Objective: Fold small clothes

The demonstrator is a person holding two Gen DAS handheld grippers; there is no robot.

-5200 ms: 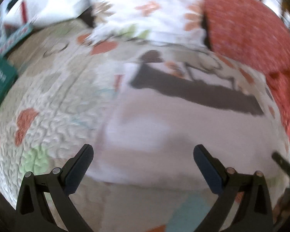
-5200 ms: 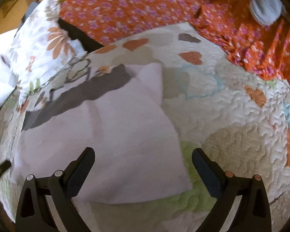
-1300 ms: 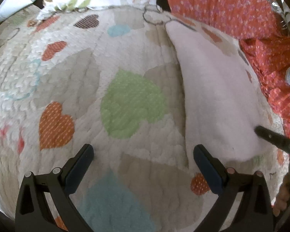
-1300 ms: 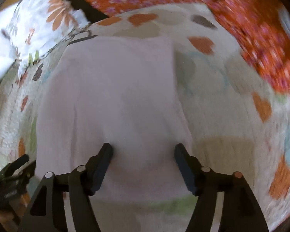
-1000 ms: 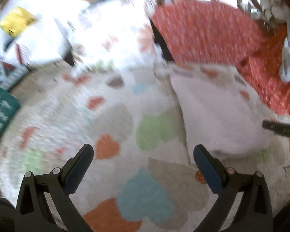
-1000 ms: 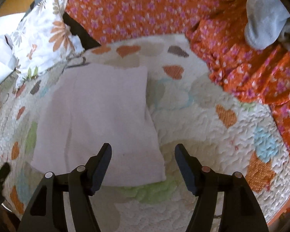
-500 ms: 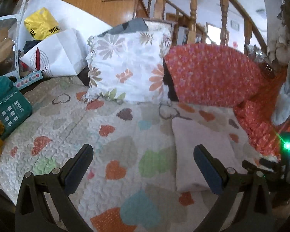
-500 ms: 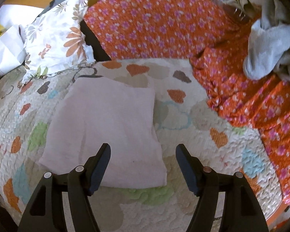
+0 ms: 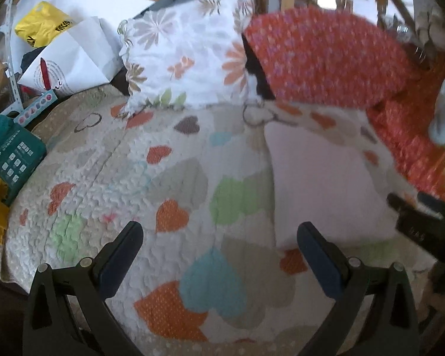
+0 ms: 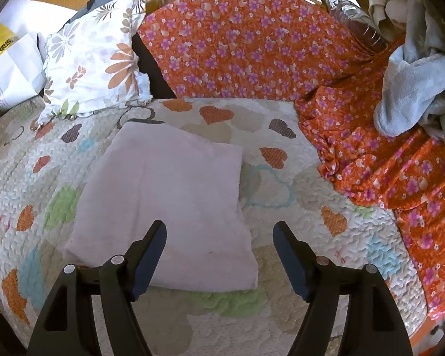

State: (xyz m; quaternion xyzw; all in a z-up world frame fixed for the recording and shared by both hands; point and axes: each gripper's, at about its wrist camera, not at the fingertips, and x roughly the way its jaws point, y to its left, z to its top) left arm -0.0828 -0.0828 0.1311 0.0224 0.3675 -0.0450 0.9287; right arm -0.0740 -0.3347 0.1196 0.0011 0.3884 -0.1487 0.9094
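Observation:
A pale pink folded garment (image 10: pixel 175 195) lies flat on the heart-patterned quilt (image 10: pixel 281 175). It also shows in the left wrist view (image 9: pixel 323 184), at the right. My right gripper (image 10: pixel 219 246) is open and empty, held above the garment's near edge. My left gripper (image 9: pixel 219 249) is open and empty, above bare quilt (image 9: pixel 151 184) to the left of the garment. The right gripper's black body (image 9: pixel 424 222) shows at the right edge of the left wrist view.
A floral white pillow (image 9: pixel 190 53) and an orange flowered cushion (image 10: pixel 252 47) stand at the back. An orange flowered cloth (image 10: pixel 400 178) and grey clothes (image 10: pixel 415 95) lie to the right. White paper bags (image 9: pixel 68 59) and a teal box (image 9: pixel 12 154) sit at the left.
Both grippers have pulled up and back from the garment, which now lies folded and released. The left gripper has tilted down slightly in the last half second.

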